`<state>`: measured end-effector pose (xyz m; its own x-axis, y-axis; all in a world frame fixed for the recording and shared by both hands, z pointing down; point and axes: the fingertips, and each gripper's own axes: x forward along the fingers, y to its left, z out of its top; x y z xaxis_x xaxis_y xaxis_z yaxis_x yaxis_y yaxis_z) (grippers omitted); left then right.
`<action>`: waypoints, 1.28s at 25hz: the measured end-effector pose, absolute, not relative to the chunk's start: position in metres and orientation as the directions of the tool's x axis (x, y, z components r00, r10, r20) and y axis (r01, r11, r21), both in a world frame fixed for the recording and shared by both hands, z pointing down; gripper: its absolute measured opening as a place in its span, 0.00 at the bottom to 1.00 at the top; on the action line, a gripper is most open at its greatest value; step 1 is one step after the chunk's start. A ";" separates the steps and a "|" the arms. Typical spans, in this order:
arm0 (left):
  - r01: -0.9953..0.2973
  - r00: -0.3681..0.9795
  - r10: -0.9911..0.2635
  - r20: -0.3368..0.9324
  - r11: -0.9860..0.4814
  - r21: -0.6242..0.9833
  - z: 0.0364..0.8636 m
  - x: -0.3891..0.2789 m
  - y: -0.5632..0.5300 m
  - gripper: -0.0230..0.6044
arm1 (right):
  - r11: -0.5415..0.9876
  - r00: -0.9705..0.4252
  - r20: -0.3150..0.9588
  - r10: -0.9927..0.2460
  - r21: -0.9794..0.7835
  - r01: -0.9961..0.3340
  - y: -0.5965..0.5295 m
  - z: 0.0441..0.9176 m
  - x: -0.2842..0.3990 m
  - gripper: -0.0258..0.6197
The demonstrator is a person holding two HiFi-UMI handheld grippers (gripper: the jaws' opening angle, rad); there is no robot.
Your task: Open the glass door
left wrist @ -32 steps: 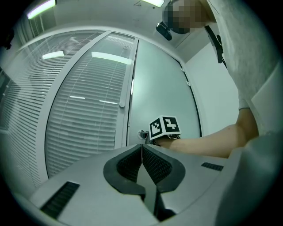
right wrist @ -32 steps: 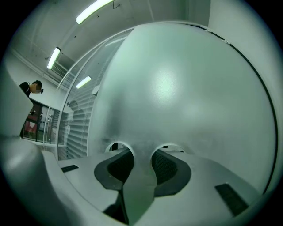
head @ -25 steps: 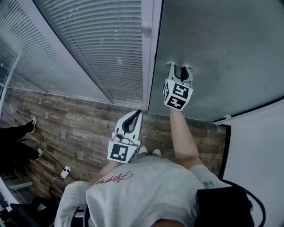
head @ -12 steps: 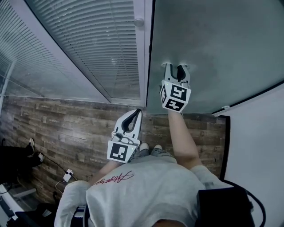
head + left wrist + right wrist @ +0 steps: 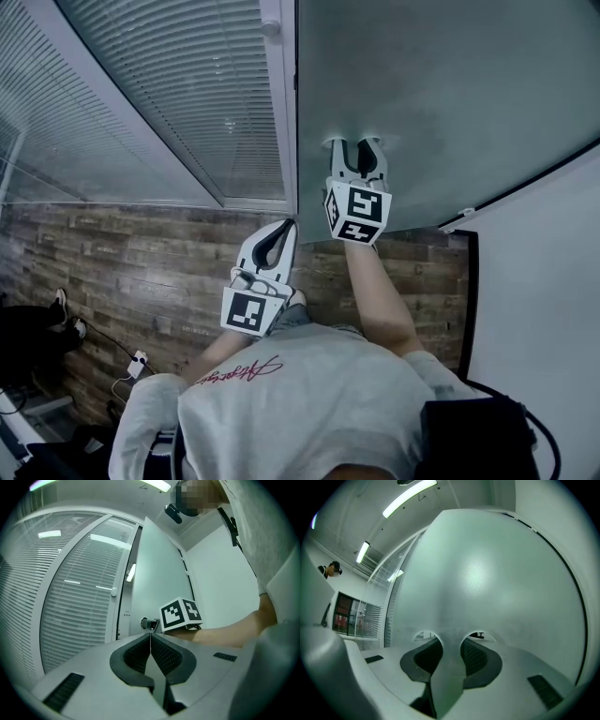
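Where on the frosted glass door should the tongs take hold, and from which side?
The glass door is flat and smooth, with nothing to pinch where the right tongs point, jaws apart. Its free vertical edge is probably the best hold, approached from the blinds side, one jaw on each face.

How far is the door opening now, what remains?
Done: the right tool, jaws apart, has its tips against the frosted glass door. In hand: pushing; a dark gap at the door frame suggests it is slightly ajar. Left: swinging it fully open. The left tool is shut, idle.
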<state>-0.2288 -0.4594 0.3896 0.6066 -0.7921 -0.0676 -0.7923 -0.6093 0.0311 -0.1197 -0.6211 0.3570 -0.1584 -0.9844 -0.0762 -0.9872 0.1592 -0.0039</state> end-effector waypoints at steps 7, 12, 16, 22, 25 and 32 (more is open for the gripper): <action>-0.828 0.555 -0.827 -0.089 -0.560 0.042 0.386 -0.206 -0.401 0.06 | 0.228 -0.227 -0.079 -0.971 -0.003 -0.974 -0.568 0.358 -0.117 0.23; -0.866 0.491 -0.866 -0.097 -0.497 0.050 0.390 -0.195 -0.348 0.06 | 0.289 -0.288 -0.090 -0.953 -0.003 -0.957 -0.527 0.359 -0.113 0.23; -0.887 0.456 -0.887 -0.066 -0.459 0.042 0.400 -0.182 -0.312 0.06 | 0.325 -0.323 -0.094 -0.942 -0.004 -0.946 -0.499 0.359 -0.104 0.23; -0.909 0.409 -0.908 -0.092 -0.415 0.050 0.382 -0.175 -0.255 0.06 | 0.363 -0.362 -0.100 -0.927 0.002 -0.932 -0.438 0.354 -0.098 0.23; -0.907 0.414 -0.906 -0.086 -0.419 0.040 0.381 -0.169 -0.232 0.06 | 0.390 -0.389 -0.105 -0.915 0.004 -0.921 -0.407 0.350 -0.090 0.23; -0.876 0.478 -0.872 -0.109 -0.483 0.023 0.379 -0.141 -0.189 0.06 | 0.416 -0.412 -0.129 -0.902 0.002 -0.910 -0.349 0.359 -0.061 0.23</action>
